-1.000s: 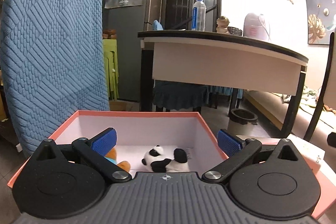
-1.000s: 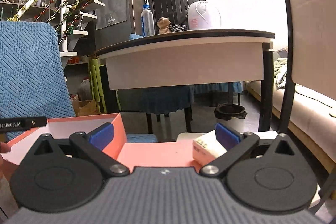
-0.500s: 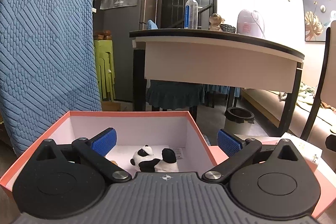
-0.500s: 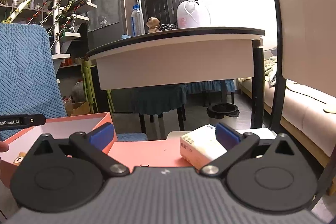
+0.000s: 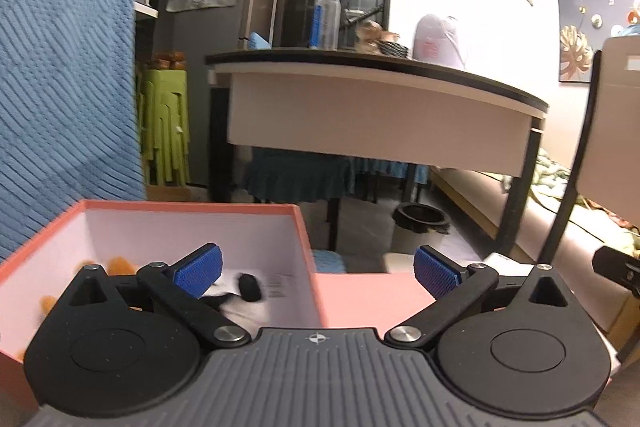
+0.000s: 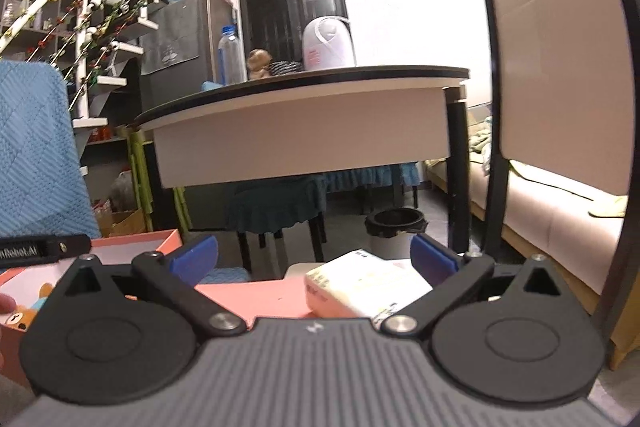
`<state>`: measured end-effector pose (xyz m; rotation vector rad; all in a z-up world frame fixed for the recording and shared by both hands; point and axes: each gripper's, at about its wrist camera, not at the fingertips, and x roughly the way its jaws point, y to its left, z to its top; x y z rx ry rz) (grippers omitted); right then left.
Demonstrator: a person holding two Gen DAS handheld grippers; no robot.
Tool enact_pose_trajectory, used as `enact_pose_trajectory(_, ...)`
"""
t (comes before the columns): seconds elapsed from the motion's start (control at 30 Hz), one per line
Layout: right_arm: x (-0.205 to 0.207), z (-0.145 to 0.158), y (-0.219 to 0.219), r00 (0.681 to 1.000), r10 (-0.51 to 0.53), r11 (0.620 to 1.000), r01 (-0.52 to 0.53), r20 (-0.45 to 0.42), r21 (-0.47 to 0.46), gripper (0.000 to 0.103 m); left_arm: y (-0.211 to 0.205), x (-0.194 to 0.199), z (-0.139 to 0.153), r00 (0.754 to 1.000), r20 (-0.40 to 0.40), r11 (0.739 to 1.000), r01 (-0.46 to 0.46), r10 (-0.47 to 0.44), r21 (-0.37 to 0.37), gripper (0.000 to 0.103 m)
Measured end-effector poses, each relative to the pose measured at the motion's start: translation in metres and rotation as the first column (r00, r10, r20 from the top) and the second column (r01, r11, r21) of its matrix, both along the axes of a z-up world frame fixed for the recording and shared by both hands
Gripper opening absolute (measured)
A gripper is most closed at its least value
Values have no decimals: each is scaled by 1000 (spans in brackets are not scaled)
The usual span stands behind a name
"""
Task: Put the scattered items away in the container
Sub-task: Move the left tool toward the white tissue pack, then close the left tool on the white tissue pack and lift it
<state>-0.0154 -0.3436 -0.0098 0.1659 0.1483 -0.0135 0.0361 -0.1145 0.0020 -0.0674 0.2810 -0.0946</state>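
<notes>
While both tools hang low over the work surface, the left gripper (image 5: pixel 316 265) shows its blue-padded jaws spread wide with nothing between them, its left finger over the open pink cardboard box with the white interior (image 5: pixel 192 207). Down in that box lies a black-and-white plush panda (image 5: pixel 244 289), blurred and partly hidden behind the finger, and orange soft toys (image 5: pixel 116 264) sit towards the left side. Flat beside the box, touching its right wall, is a pink lid (image 5: pixel 360 297).

Over on the other side, the right gripper (image 6: pixel 314 259) is just as wide open and empty. Between its fingers, nearer the right one, a white rectangular tissue pack (image 6: pixel 360 287) rests partly on the pink lid (image 6: pixel 256 297). The box (image 6: pixel 132 241) sits off to the left, a bear-face toy (image 6: pixel 20 317) peeking out of it.
</notes>
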Motion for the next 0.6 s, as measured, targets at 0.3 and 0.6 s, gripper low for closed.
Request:
enact_pose_trajectory(0.3,-23,1,-43,993,-106,993,104,41,47,103,-70,11,-18,997,-21,996,66,-68,-57,103)
enact_pose_trajectory(0.6,-32,-1,-78,986,-156,987,154,65,37,103,-162,23,-37,999,22,995,50,-48,-83,103)
